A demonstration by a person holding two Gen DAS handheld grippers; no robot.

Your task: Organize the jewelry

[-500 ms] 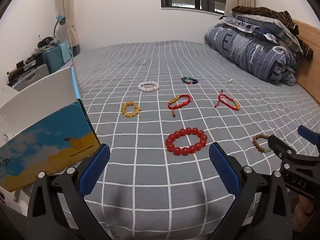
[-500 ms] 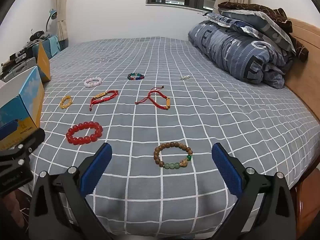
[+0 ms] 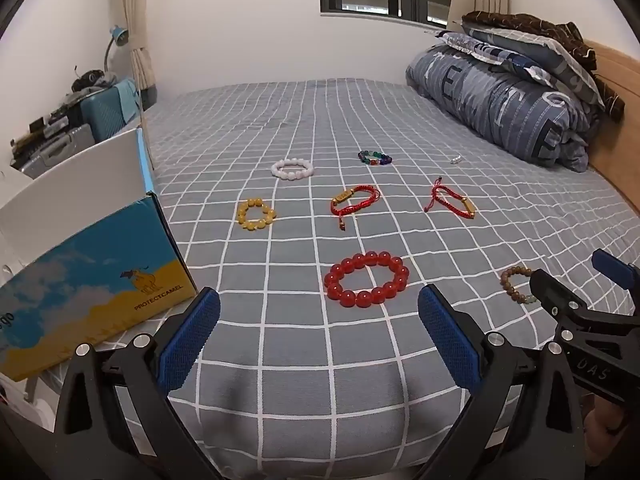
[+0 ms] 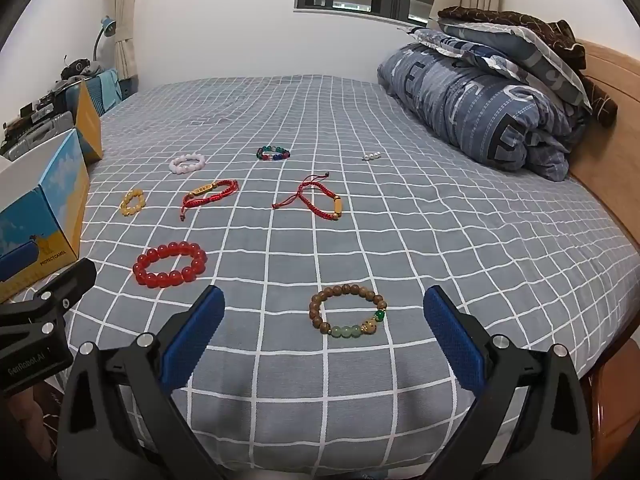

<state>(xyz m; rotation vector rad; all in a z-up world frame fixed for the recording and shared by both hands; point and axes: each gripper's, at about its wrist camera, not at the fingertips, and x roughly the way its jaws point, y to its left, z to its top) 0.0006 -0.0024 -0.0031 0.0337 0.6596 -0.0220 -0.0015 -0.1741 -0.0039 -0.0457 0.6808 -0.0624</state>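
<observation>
- Since the earlier pictures nothing had shifted: both grippers and every bracelet sat at the same places in the frames.
- The bed [image 3: 360, 380], under a grey sheet with a white grid, filled most of both views; a rolled blue-grey duvet [image 4: 480, 104] printed with large letters lay at the upper right against a wooden headboard.
- An open blue-and-yellow box [image 3: 92, 280] stood at the left edge of the left view, its side reading "PROTECTCAMEL" beside a small camel drawing.
- The left gripper [image 3: 319, 334] stood spread wide at the bottom of its view, with nothing between its blue pads; in the right view its body carried the words "GenRobot.AI".
- The right gripper [image 4: 324, 332] was likewise spread wide and empty, and "DAS" showed on its body at the lower right of the left view.
- The red bead bracelet [image 3: 367, 280] lay just beyond the left gripper.
- The wooden bead bracelet [image 4: 347, 311] with green beads lay between the right gripper's fingertips in the picture, untouched.
- Two red cord bracelets [image 3: 354, 202] [image 3: 452, 202] lay mid-frame, well apart.
- Yellow [image 3: 256, 215], white [image 3: 292, 169] and multicoloured [image 3: 375, 157] bead bracelets lay farther up the frame.
</observation>
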